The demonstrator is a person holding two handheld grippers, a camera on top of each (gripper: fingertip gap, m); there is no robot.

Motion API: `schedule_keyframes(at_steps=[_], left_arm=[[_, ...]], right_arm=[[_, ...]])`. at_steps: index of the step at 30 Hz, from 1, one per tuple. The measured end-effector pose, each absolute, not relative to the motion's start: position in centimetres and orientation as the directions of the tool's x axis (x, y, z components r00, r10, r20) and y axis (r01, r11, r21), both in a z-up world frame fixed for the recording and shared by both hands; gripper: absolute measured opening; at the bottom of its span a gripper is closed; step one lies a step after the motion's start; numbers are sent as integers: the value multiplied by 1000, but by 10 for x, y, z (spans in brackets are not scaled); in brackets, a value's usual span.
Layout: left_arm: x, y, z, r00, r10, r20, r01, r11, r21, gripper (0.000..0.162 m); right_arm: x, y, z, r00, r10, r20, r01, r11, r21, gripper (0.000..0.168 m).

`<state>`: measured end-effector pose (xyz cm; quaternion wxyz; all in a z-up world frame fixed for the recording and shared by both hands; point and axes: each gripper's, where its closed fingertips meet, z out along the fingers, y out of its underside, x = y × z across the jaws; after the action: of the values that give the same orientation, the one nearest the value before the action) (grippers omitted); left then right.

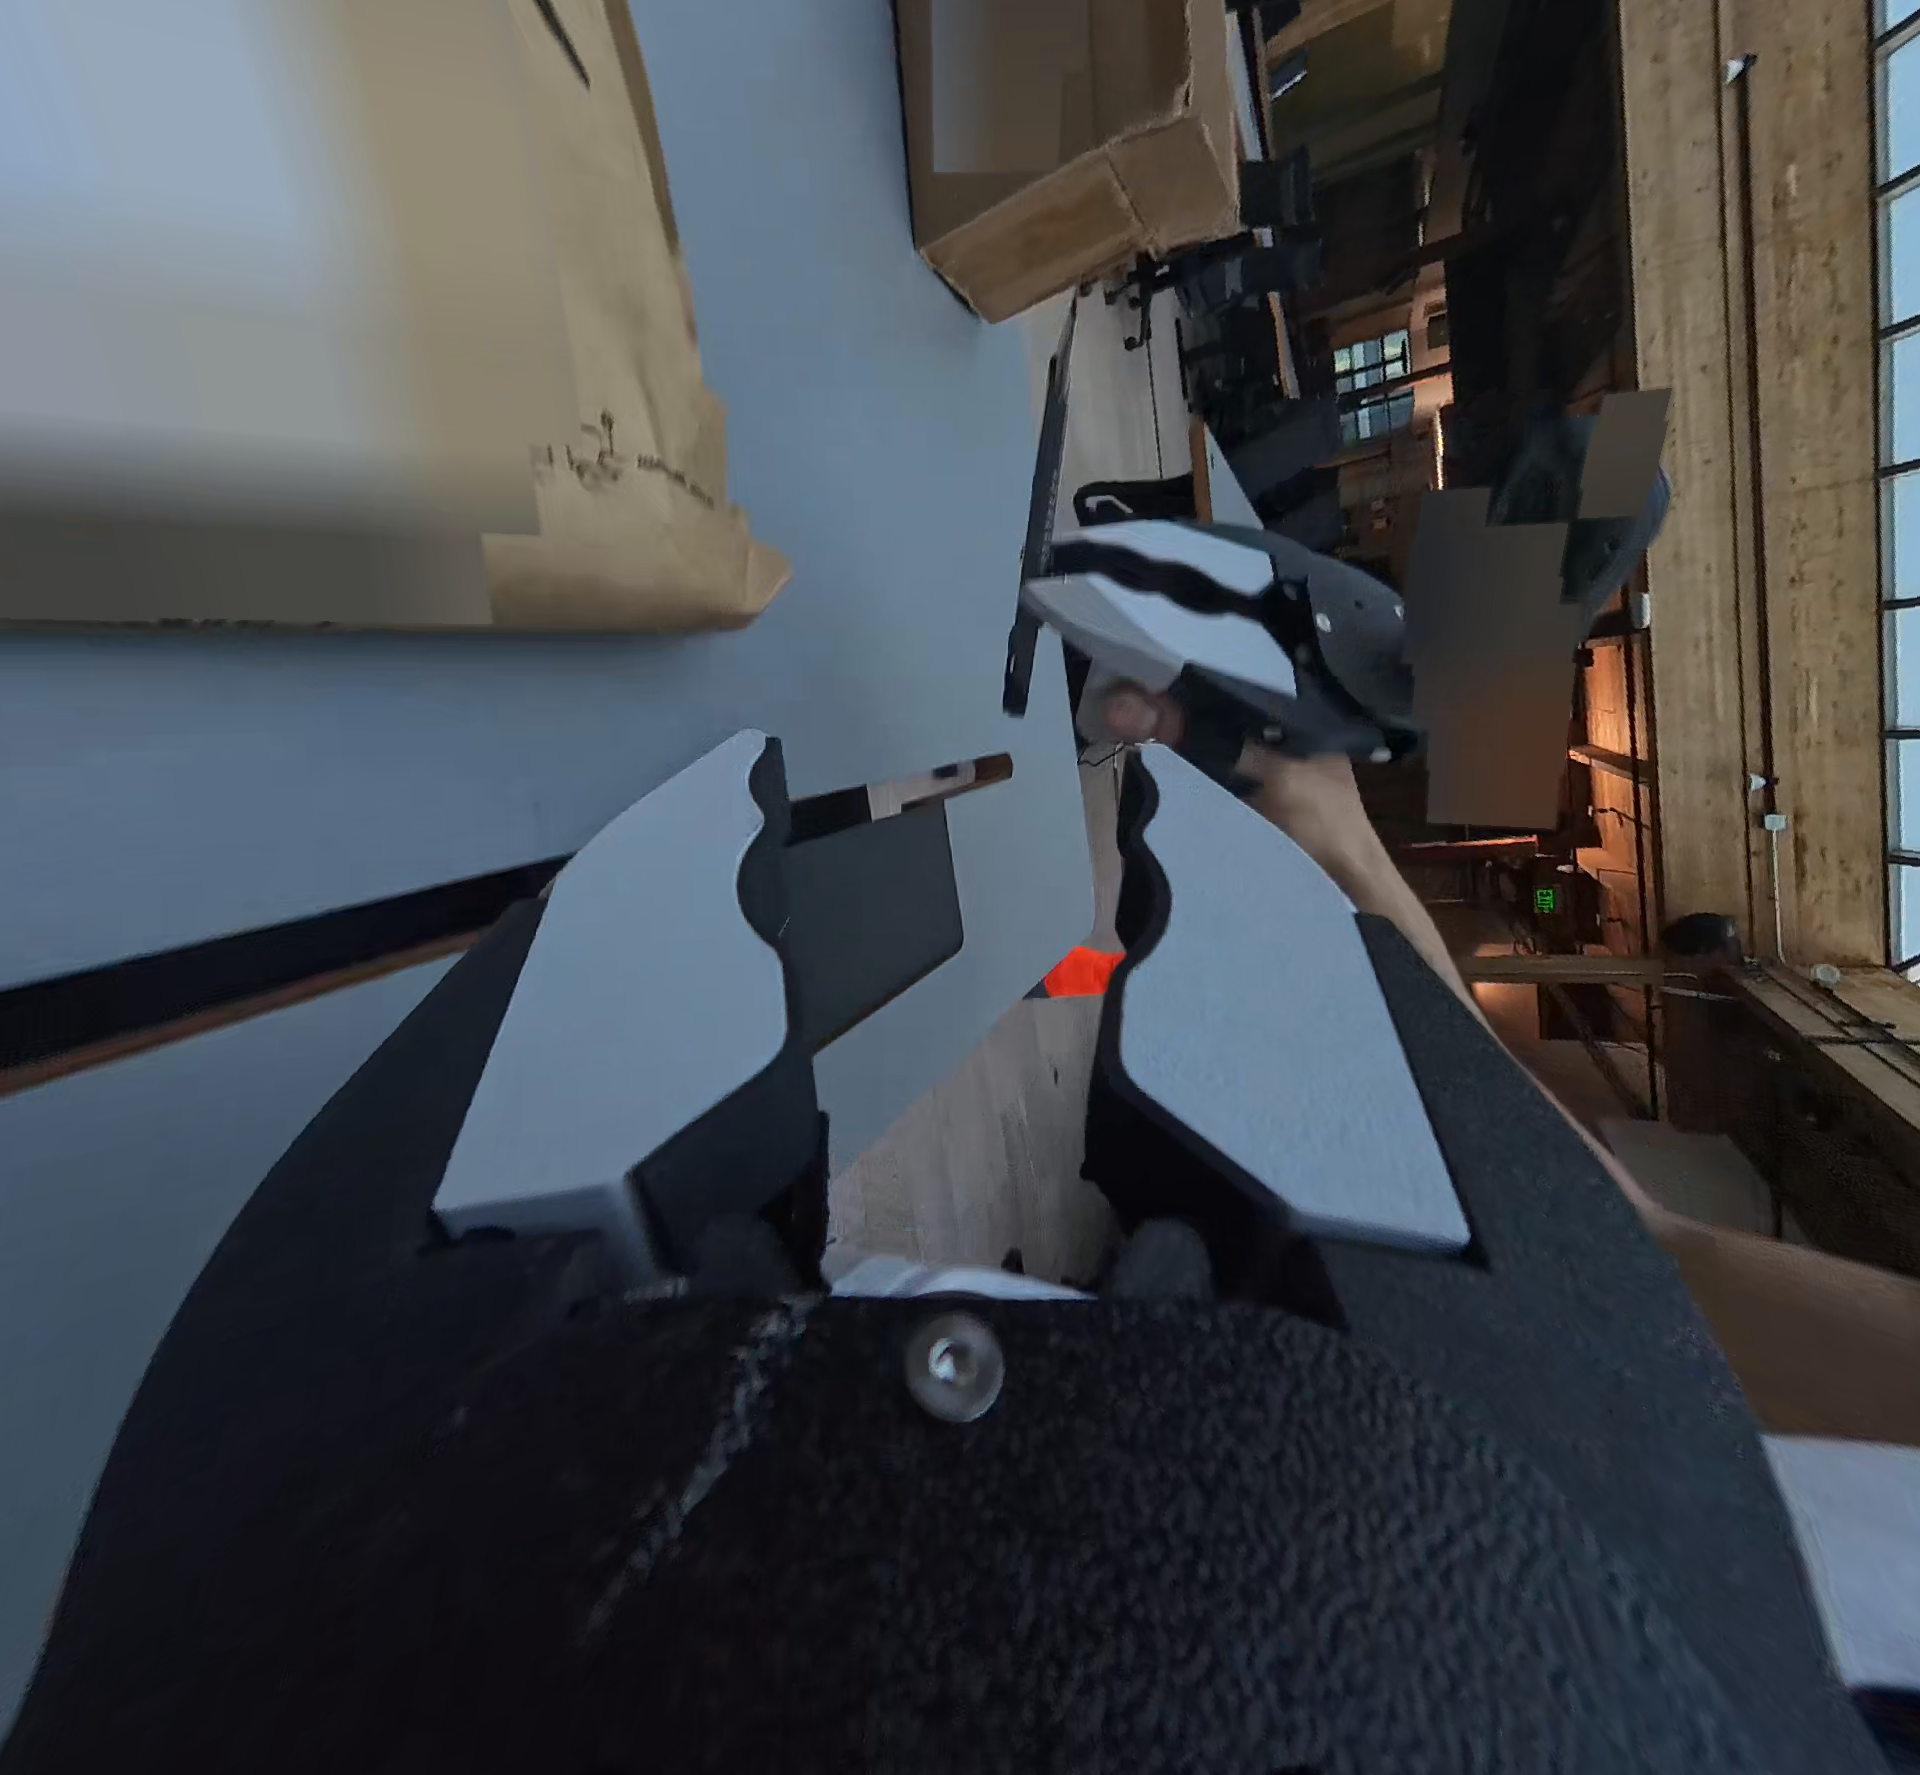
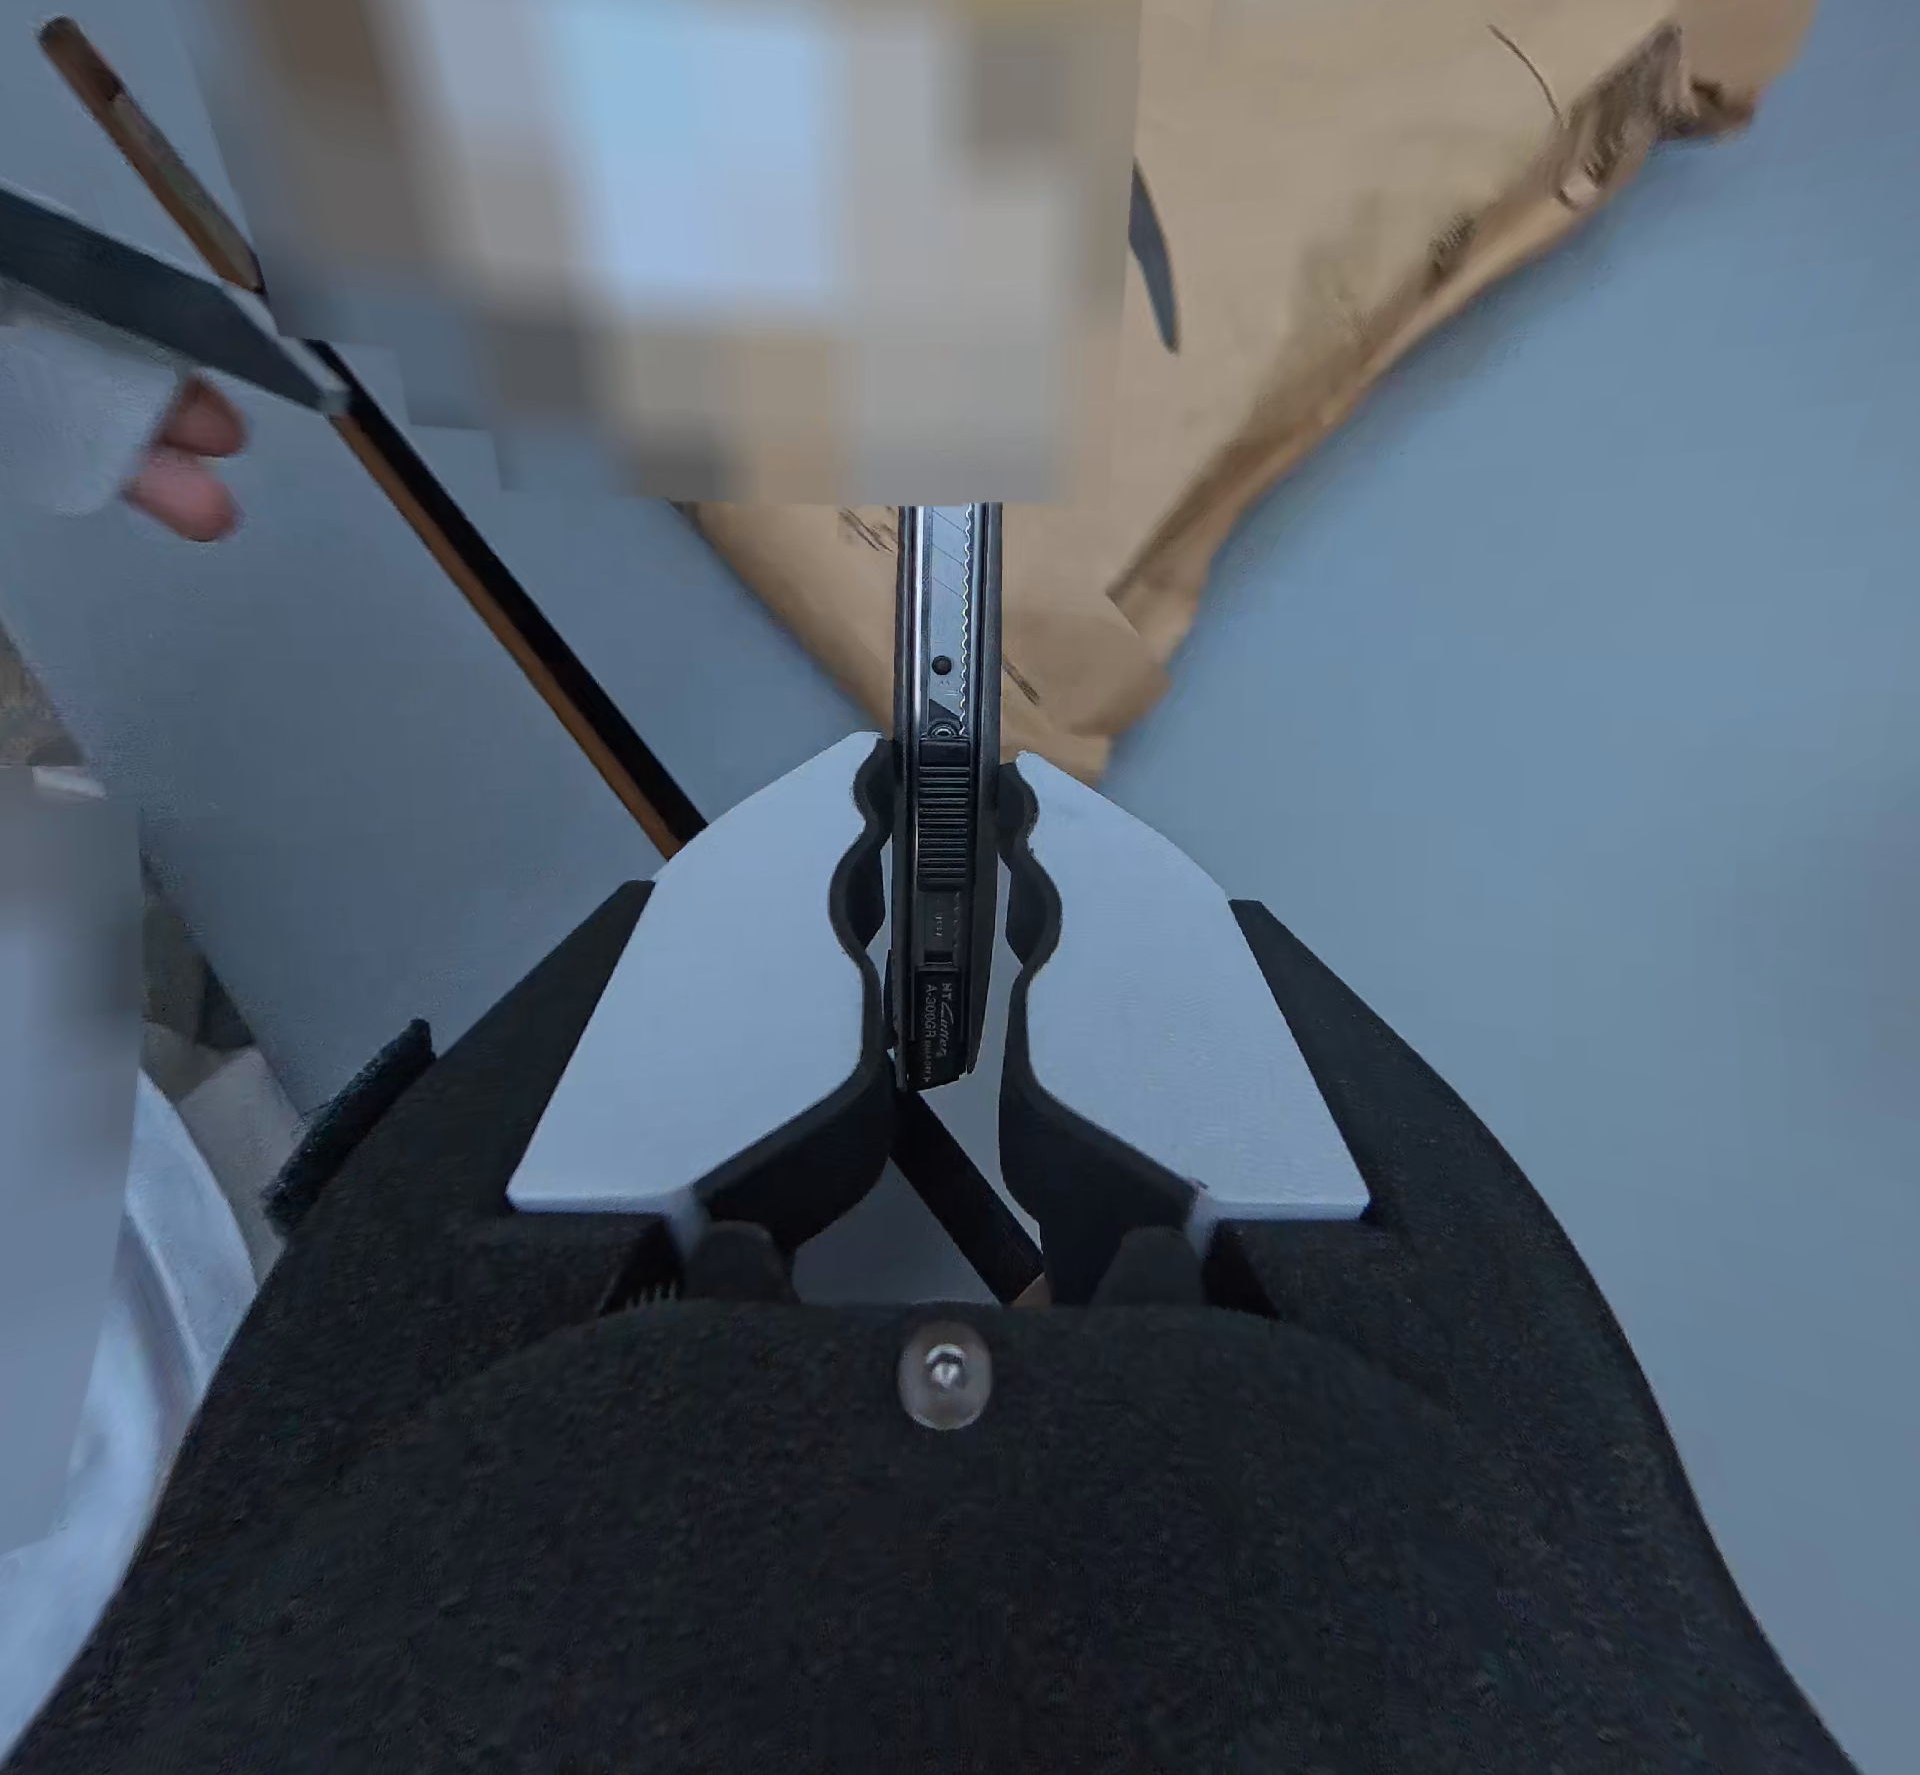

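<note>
My right gripper point(image 2: 945, 757) is shut on a black utility knife point(image 2: 948, 852), gripped by its handle at the slider, with the blade end pointing forward over a brown paper mailer point(image 2: 1403, 271) on the grey-blue table point(image 2: 1558, 790). The knife's tip is hidden by a blurred patch. My left gripper point(image 1: 951, 759) is open and empty, turned on its side beside the table edge point(image 1: 260, 977). The left wrist view also shows the right gripper point(image 1: 1039, 572) holding the knife point(image 1: 1049, 458), just beyond my left fingertips, and the mailer point(image 1: 623, 375) to the left.
An open cardboard box point(image 1: 1060, 115) stands farther along the table. A hand in a white sleeve point(image 2: 187, 458) is at the left, next to a dark flat bar point(image 2: 156, 302). A dark grey panel point(image 1: 873, 904) and an orange patch point(image 1: 1081, 972) show between the left fingers. One gripper's finger ends stand about 15 cm off the other's.
</note>
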<state>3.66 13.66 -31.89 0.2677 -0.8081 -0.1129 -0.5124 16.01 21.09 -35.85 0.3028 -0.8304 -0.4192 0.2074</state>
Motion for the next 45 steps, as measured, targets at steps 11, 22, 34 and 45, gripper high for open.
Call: schedule_keyframes(at_steps=[11,22,34,45], left_arm=[[-18,173,-291,455,-129,881,506,-777,-375,8],[-46,138,-227,252,-395,883,311,-831,-461,6],[-50,126,-227,259,-487,834,111,-843,-526,6],[-73,116,-309,479,-327,815,127,-892,-433,36]], right_arm=[[6,159,-307,353,935,-4,638,-244,-730,17],[-43,166,-219,-64,564,-823,112,-816,-568,41],[-87,135,-220,-77,619,-782,416,-692,-589,19],[-56,166,-251,76,608,-790,306,-769,-562,4]])
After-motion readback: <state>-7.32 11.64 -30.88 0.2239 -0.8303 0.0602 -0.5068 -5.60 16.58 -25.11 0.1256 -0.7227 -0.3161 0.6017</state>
